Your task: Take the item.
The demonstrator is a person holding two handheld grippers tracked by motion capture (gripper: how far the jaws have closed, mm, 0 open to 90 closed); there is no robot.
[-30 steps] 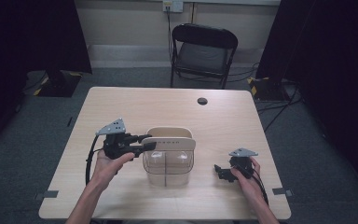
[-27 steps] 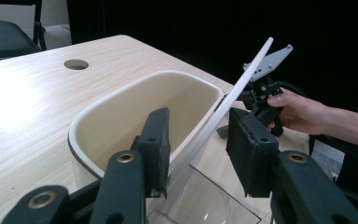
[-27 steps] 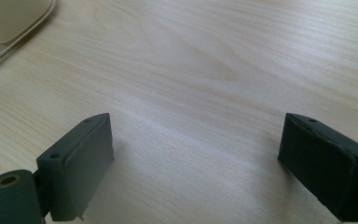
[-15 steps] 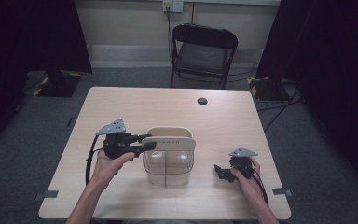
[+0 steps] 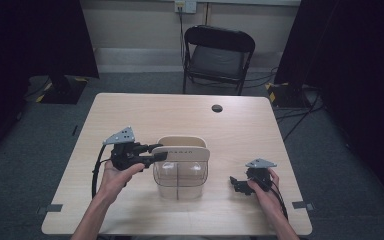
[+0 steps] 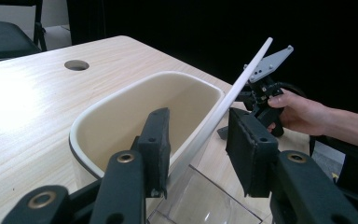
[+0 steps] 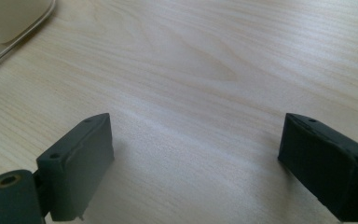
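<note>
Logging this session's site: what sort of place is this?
Probably a recording studio or lab, not a home: black curtains hang around a bare wooden table, a folding chair stands behind it, and cables run across the grey carpet.

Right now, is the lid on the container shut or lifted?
Lifted. The white lid stands tilted on edge between the left gripper's jaws, and the cream container beneath is open and looks empty.

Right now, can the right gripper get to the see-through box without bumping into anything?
Probably yes. The right gripper rests open on the table, and only bare wood lies between it and the box.
</note>
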